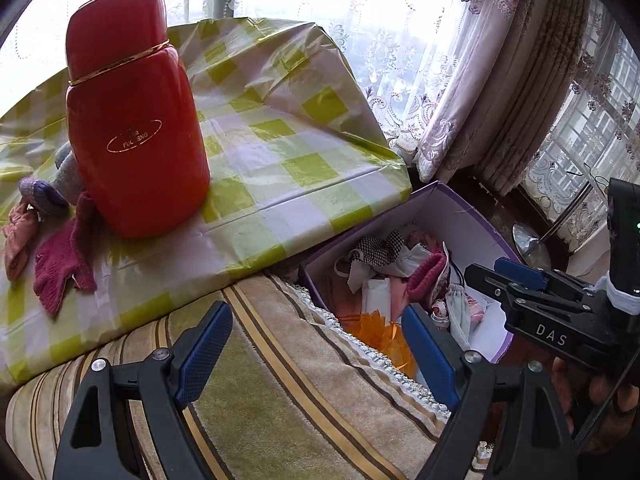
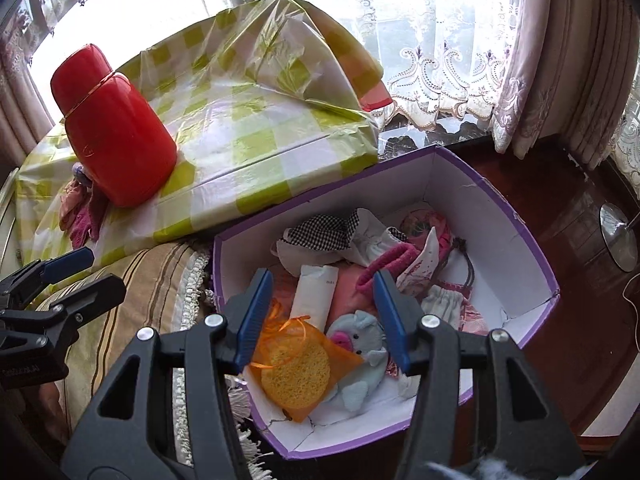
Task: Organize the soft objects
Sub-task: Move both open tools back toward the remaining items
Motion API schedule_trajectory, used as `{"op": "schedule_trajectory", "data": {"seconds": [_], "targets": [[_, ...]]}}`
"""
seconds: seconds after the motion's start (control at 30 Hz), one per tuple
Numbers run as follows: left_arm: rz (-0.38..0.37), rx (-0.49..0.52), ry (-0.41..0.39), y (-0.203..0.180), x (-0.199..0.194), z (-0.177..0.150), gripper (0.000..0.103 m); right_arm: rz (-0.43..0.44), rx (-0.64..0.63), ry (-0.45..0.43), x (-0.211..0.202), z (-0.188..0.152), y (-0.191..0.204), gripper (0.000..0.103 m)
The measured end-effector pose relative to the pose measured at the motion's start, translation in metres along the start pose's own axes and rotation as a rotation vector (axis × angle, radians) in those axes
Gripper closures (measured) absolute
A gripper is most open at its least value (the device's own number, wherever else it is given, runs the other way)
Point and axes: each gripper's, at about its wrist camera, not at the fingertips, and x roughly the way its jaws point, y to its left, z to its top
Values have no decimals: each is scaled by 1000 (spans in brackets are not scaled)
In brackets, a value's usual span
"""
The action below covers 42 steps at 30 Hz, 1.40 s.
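Between drops, by the look of it: right tool (image 2: 322,316) poised over the purple box (image 2: 496,208), blue pads parted with nothing pinched between them, a small grey-blue stuffed animal (image 2: 356,356) lying loose in the near corner directly below. Left tool (image 1: 316,344) spread wide and empty too, hanging above a striped cushion (image 1: 288,392) just left of the box. Box already well filled: checked cloth (image 2: 320,228) at the far left, a pink knitted piece (image 2: 384,266) near the middle, a small drawstring pouch (image 2: 444,300) toward the right wall, an orange mesh bag (image 2: 304,344) holding a yellow round sponge (image 2: 296,372) at the near left, all tumbled rather than folded. Still unsorted on the checked green tabletop (image 1: 280,152): a magenta knitted glove (image 1: 60,264), a paler pink piece (image 1: 18,240) and a grey-lilac knit (image 1: 44,192), bunched at the far left, touching the base of a tall red flask (image 1: 136,120). Likely next: a reach leftward for the glove, needing a low approach past the flask without knocking it, a pinch on a thick fold of the limp knit so it does not slip, then a carry over the box rim. Glove flat and floppy, fingers splayed, partly tucked behind the flask.
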Motion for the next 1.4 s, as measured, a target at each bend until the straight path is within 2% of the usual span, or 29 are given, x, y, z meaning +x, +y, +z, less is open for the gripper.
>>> {"op": "schedule_trajectory", "data": {"seconds": [0.3, 0.43, 0.63, 0.83, 1.23, 1.4], "targets": [[55, -101, -36, 53, -20, -5, 16, 86, -175, -12, -5, 6, 74, 47], [85, -155, -59, 83, -29, -8, 23, 120, -210, -9, -4, 7, 97, 47], [112, -263, -80, 134, -39, -16, 23, 161, -303, -11, -1, 9, 141, 47], [170, -351, -98, 179, -48, -23, 23, 191, -390, -3, 11, 7, 182, 47], [256, -495, -134, 256, -64, -36, 23, 269, -460, 34, 36, 11, 245, 47], [272, -521, -144, 277, -63, -35, 23, 284, -454, 45, 51, 14, 267, 47]]}}
